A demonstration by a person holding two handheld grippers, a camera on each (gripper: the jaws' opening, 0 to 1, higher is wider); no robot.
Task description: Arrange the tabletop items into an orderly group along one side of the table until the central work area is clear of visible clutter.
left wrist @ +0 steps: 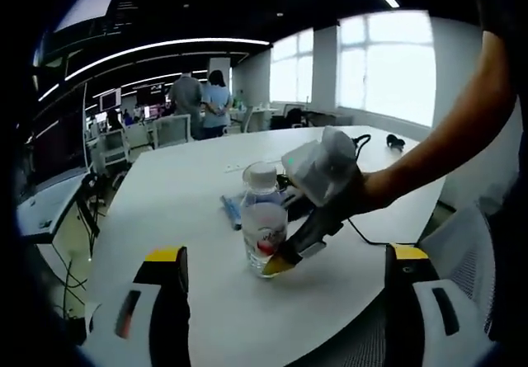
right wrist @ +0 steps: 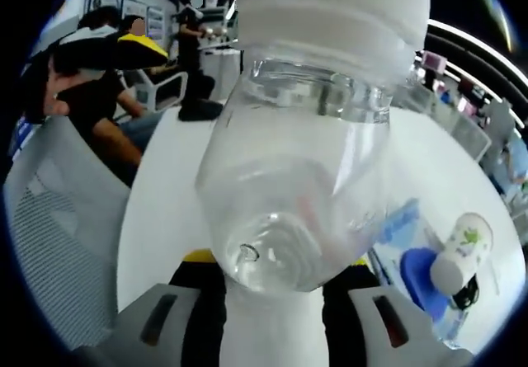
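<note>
At the centre of the left gripper view, the right gripper [left wrist: 285, 256] is clamped low on the bottle [left wrist: 264, 223], which stands upright on the table [left wrist: 181, 194], probably so it can be carried to one side without tipping. The left gripper [left wrist: 285, 301] waits at the bottom of the frame, jaws apart and holding nothing (likely free for the next item). In the right gripper view, lower right, a small white bottle [right wrist: 464, 247] and blue packets [right wrist: 404, 223] lie near each other, yet to be grouped.

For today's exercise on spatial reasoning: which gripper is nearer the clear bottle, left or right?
Right. The right gripper is at the bottle, its jaws around the base. The left gripper is held back from it, open, with bare table between.
</note>
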